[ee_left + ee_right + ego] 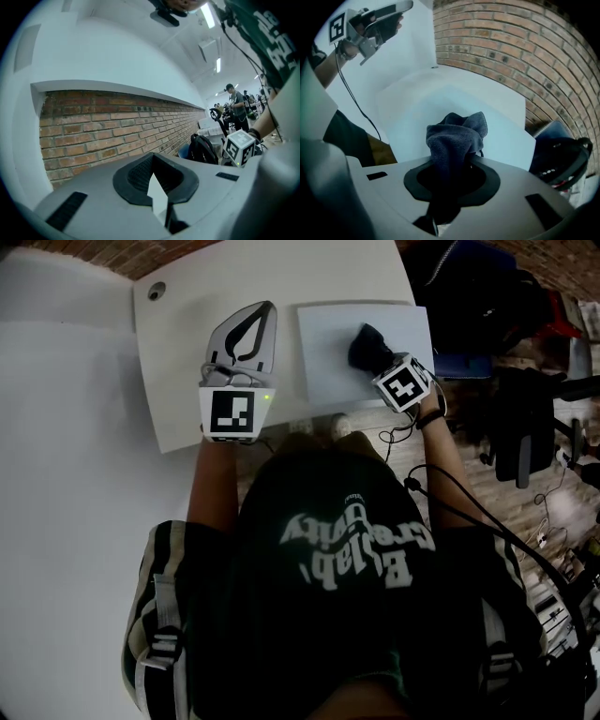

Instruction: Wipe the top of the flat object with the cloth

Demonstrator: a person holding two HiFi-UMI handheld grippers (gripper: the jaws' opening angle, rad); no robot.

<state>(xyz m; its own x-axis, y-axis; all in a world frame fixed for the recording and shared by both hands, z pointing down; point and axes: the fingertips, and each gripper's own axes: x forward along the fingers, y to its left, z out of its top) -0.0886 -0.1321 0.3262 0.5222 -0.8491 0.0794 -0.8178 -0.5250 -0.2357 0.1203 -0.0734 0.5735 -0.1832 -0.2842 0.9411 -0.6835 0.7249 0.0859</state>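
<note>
The right gripper has its jaws closed tight on a dark blue cloth; the cloth bunches up out of the jaw gap in a crumpled wad and fills the space between the pads. The wad sits over the right half of the flat object, a pale rectangular sheet lying flat; from the head view the cloth seems to rest on the sheet's top, though the contact itself is not plain to see. The rest of the sheet's top shows bare to the left of the cloth and nearer the person.

The left gripper has its jaws drawn together at the tips, with nothing between them; it is held over the table just left of the flat object and apart from it. In the right gripper view it is lifted well clear of the tabletop; its own camera faces a brick wall rather than the table.

The table is white; a small round hole sits near its far left corner; the flat object lies toward its right edge. A black backpack stands by the wall beyond the table; a person stands far back in the room; cables trail from the right wrist past the table's edge.
</note>
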